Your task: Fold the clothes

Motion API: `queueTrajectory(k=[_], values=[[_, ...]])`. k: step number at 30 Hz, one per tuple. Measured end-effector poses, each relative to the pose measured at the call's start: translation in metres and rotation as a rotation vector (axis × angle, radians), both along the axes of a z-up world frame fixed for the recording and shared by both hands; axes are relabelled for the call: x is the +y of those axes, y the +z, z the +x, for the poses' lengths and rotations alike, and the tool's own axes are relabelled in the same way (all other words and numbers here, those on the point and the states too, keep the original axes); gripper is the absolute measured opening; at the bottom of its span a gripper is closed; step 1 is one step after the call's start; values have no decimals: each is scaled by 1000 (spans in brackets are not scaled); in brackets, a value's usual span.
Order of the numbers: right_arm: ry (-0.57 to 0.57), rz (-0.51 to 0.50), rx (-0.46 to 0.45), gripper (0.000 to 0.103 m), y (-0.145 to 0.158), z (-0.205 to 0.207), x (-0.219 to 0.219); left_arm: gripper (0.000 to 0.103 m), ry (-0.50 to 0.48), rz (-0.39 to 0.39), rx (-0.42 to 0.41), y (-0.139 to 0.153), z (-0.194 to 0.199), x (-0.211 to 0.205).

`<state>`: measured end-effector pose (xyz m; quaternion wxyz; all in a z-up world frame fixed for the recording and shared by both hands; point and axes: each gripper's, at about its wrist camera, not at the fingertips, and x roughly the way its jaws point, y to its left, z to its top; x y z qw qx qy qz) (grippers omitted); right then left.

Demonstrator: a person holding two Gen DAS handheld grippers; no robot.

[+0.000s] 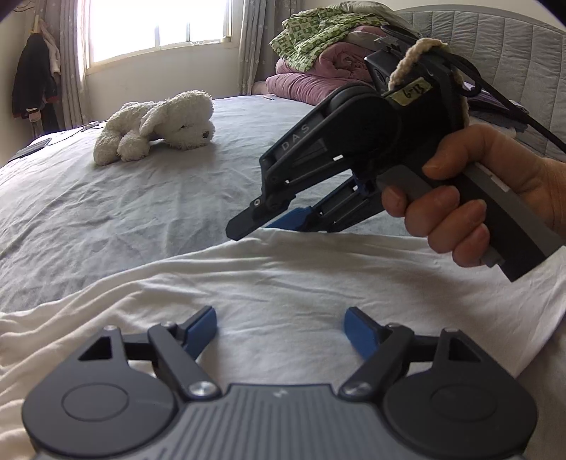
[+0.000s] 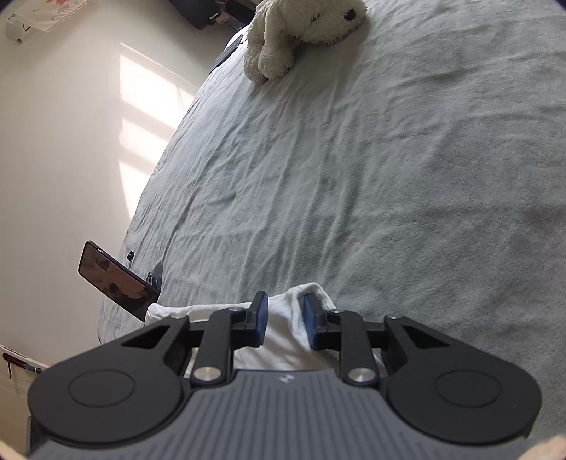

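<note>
Lifting a fold looks like the step in hand: the right gripper [image 2: 284,320] pinches the far edge of the white cotton garment [image 1: 283,283] spread on the grey bedsheet [image 1: 123,198], while the left gripper [image 1: 280,327] hovers over it, jaws spread. Next, that edge probably needs carrying across and laying flat. A white plush dog [image 1: 159,125] lies farther up the bed near the window [image 1: 155,24], apart from a pile of bedding [image 1: 318,60].

The garment [image 1: 283,283] lies on the bed [image 1: 106,212], near its front edge. The plush toy [image 1: 159,125] lies behind it, well apart. A phone [image 2: 115,279] stands beside the bed.
</note>
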<state>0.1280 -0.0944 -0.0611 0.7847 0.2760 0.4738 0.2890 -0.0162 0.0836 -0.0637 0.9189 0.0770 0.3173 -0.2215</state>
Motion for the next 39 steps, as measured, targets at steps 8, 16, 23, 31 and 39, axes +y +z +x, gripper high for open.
queueTrajectory(k=[8, 16, 23, 31, 39], values=[[-26, -215, -206, 4, 10, -3, 21, 87, -26, 36, 43, -1, 4, 0], [26, -272, -278, 10, 15, -16, 23, 87, 90, 50, -21, 25, 16, 35], [-47, -338, -353, 25, 44, -48, -7, 72, 372, 85, 1, 19, 43, 81], [-147, -490, -373, 37, 55, -98, -68, 74, 429, 106, 8, 26, 43, 80], [-139, -633, -355, 37, 39, -139, -119, 74, 257, 173, -50, 28, 52, 13]])
